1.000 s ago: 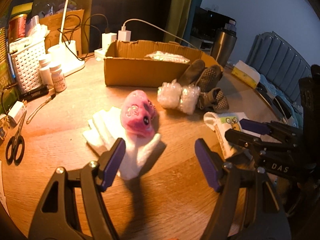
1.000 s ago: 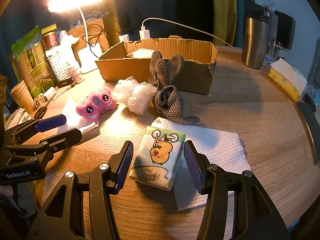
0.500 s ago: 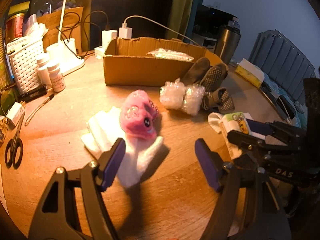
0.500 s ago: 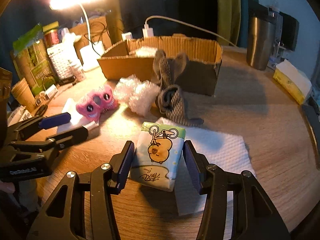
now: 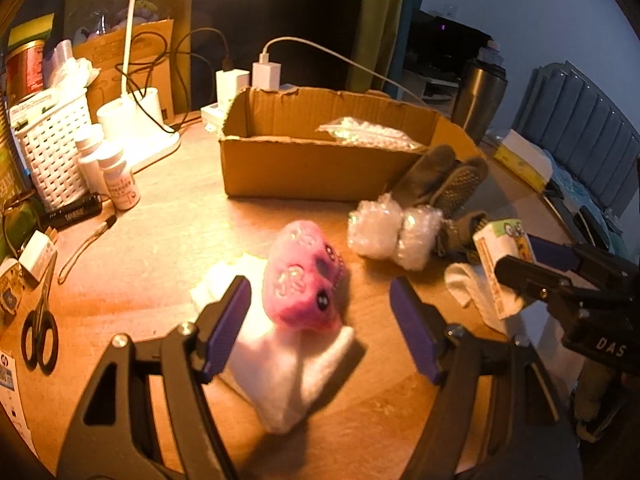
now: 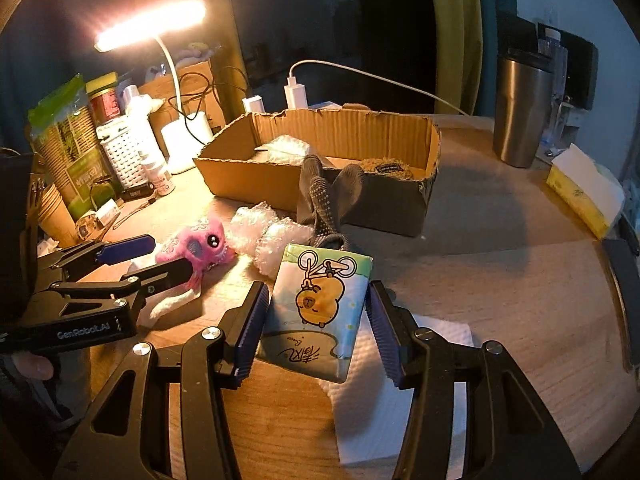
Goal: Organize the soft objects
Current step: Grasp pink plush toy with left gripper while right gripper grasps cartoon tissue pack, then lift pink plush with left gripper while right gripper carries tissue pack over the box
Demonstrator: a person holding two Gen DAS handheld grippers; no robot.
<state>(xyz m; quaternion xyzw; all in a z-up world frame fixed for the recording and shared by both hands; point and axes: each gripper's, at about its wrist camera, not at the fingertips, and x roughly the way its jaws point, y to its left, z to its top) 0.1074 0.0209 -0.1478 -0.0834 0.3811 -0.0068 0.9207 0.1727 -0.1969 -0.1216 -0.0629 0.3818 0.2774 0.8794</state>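
The right tongs [image 6: 316,320] pinch a tissue pack [image 6: 320,312] by its long sides, lifted clear of the white paper towel [image 6: 400,392] on the counter [image 6: 500,280]. The pack's long axis runs straight ahead from the tongs, toward the cardboard box [image 6: 320,184], which lies directly beyond it with grey socks [image 6: 328,200] between. The left tongs [image 5: 320,332] are spread and empty, just short of the pink plush toy [image 5: 306,280], so the right arm is better placed to carry the pack over the near wall.
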